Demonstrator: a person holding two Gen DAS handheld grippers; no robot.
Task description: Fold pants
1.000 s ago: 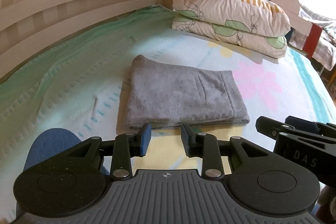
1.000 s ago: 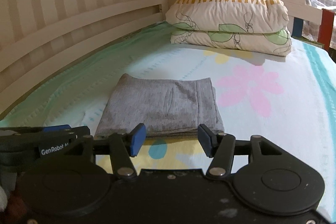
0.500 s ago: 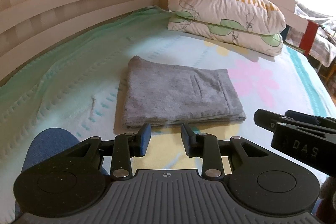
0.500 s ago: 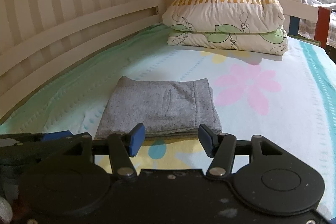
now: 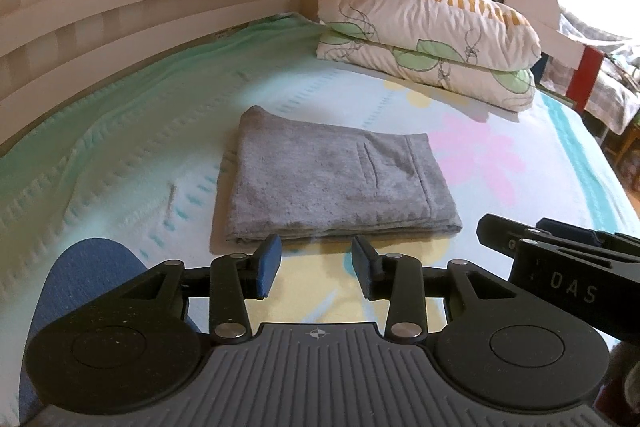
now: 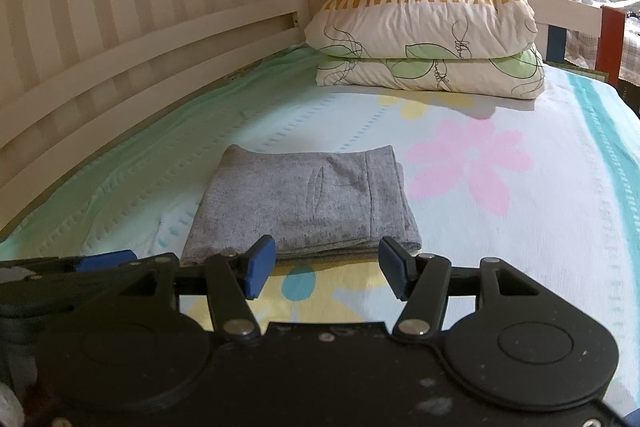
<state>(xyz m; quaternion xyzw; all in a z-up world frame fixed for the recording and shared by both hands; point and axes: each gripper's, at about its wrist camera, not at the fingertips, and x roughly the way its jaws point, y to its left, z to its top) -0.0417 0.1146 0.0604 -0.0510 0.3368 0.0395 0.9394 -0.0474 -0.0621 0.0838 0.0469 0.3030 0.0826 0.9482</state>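
1. Our left tongs hung released, jaws apart and empty, just short of the pants' near edge.
2. The pants lay on the bed as a flat grey rectangle, well short of the pillows; folding looked finished to us, nothing obvious remaining.
3. Our right tongs were likewise released, gripping nothing, near that same edge.
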